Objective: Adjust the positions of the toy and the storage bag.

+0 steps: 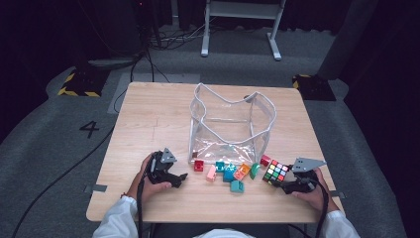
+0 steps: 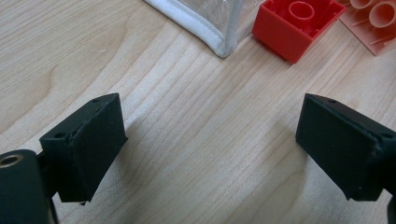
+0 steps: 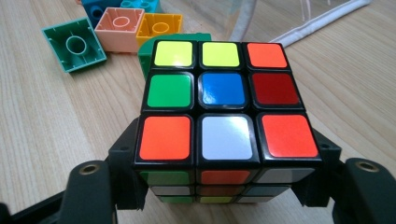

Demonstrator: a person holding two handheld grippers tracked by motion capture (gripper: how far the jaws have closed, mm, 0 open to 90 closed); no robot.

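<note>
A scrambled Rubik's cube (image 1: 276, 172) sits at the table's front right, and my right gripper (image 1: 286, 186) is shut on it. In the right gripper view the cube (image 3: 224, 93) stands between the two black jaws, which press on its lower sides. My left gripper (image 1: 181, 177) rests on the wood at the front left. Its jaws stand wide apart in the left gripper view (image 2: 210, 140), with bare table between them. A clear plastic bag (image 1: 223, 130) with white trim stands open in the middle of the table.
Several toy blocks lie in front of the bag: red (image 1: 198, 165), pink (image 1: 211, 172), blue (image 1: 229, 172), orange (image 1: 242, 171), green (image 1: 254, 170) and teal (image 1: 236, 186). The red block (image 2: 294, 25) lies just beyond my left gripper, beside the bag's corner (image 2: 212, 35).
</note>
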